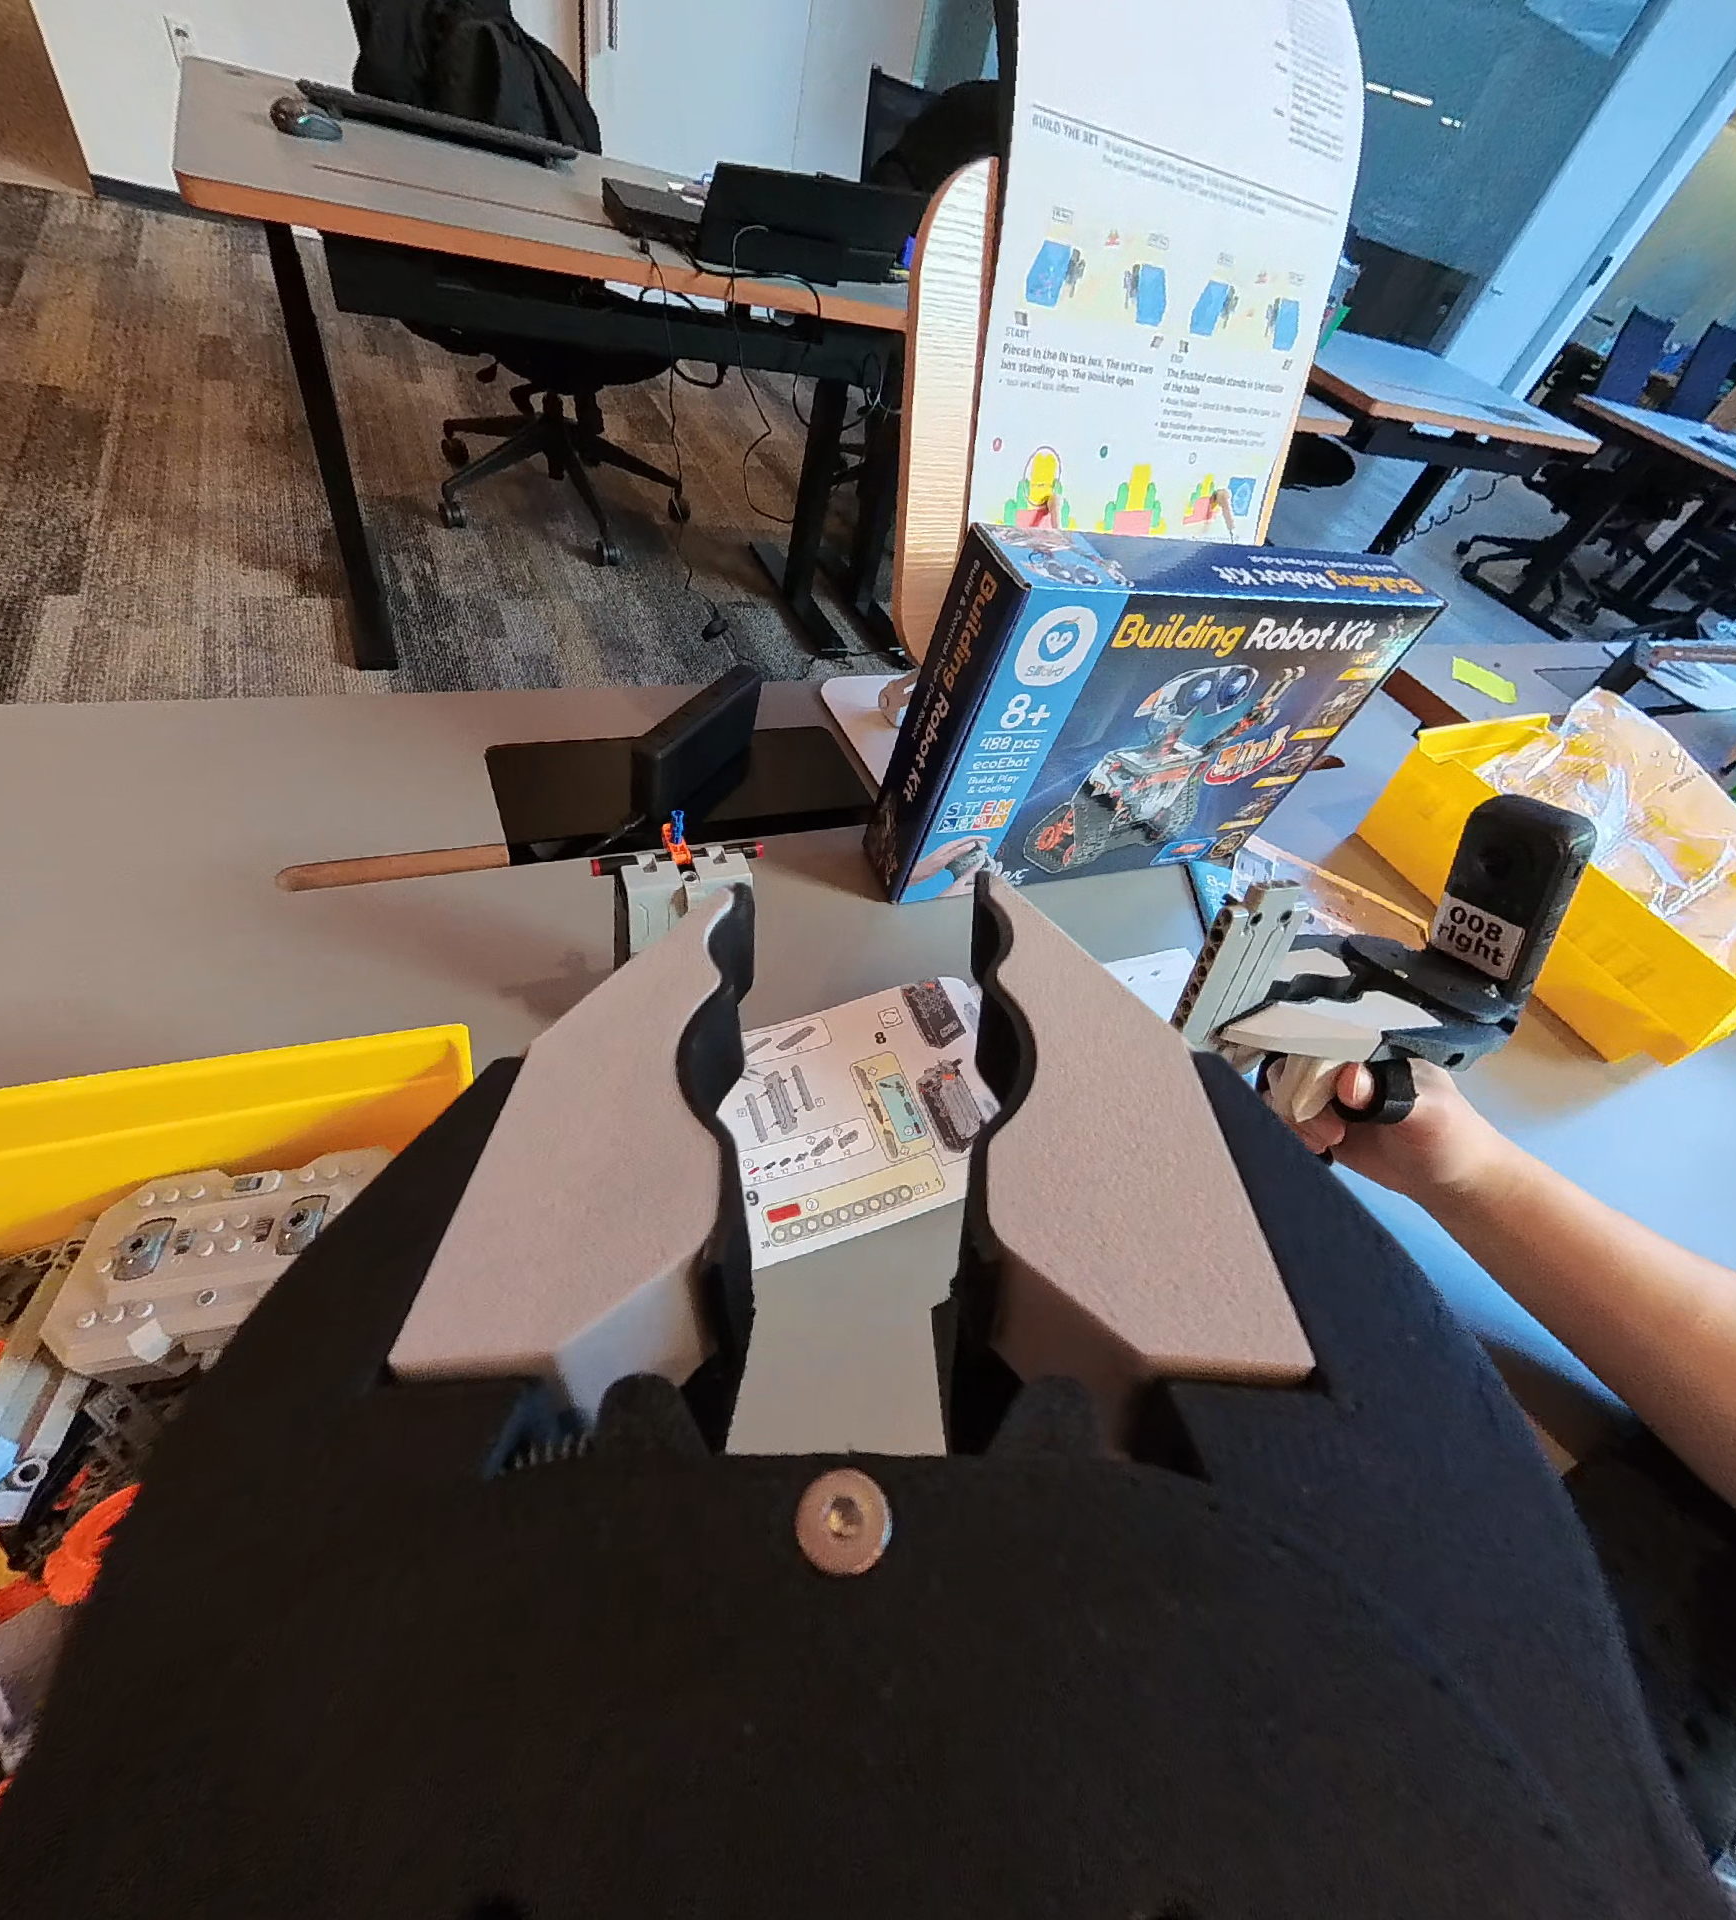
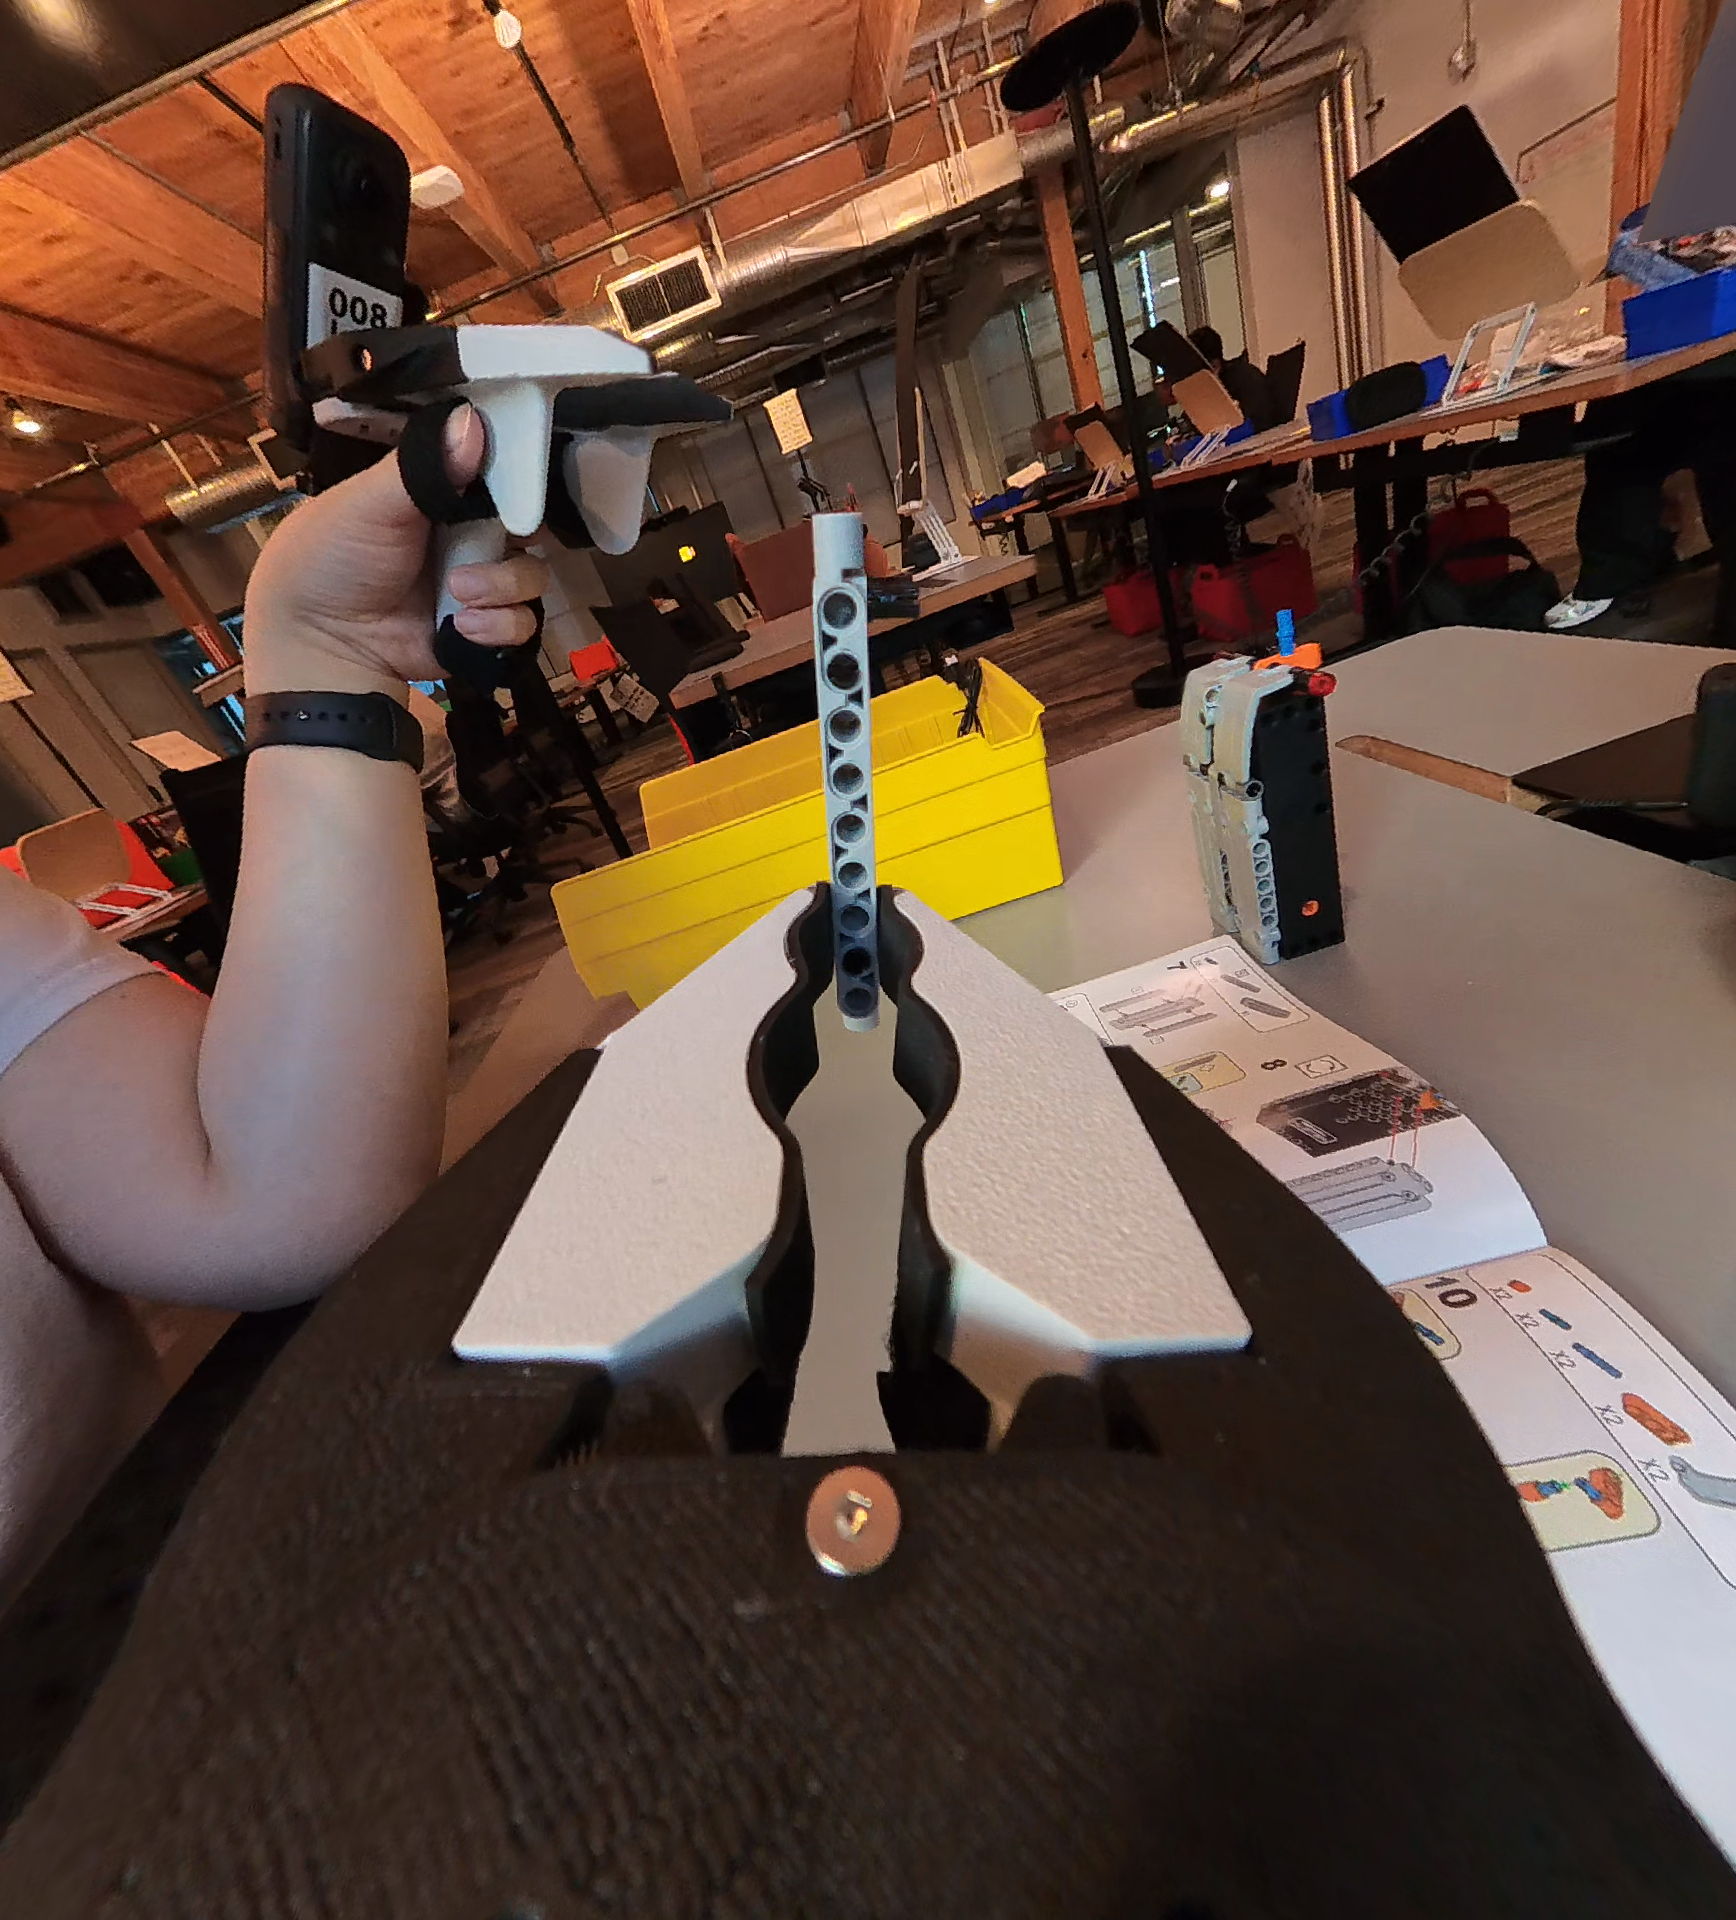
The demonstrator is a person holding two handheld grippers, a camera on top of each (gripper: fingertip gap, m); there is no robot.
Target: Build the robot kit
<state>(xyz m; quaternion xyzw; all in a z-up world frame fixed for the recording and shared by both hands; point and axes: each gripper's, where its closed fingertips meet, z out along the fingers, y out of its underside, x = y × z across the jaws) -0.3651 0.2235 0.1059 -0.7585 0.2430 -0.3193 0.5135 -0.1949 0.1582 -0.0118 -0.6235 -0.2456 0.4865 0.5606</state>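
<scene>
My left gripper [image 1: 864, 914] is open and empty, held above an open instruction booklet [image 1: 843, 1112] on the grey table [image 1: 168, 831]. A partly built grey and black block [image 1: 682, 888] with an orange and blue pin on top stands just beyond its left fingertip. My right gripper [image 2: 856, 920] is shut on a long grey beam with holes [image 2: 846, 748], held upright above the table. The right gripper [image 1: 1248, 1023] and beam [image 1: 1233, 951] also show in the left wrist view, at the right. The left gripper [image 2: 625, 457] shows raised at upper left in the right wrist view.
A blue kit box [image 1: 1134, 727] stands behind the booklet. A yellow bin [image 1: 178, 1091] with several grey and orange parts is at the near left. Another yellow bin [image 1: 1622, 977] holds plastic bags at the right. A person's forearm [image 1: 1570, 1288] crosses the table's right side. There is about 20 centimeters between the tips of the two grippers.
</scene>
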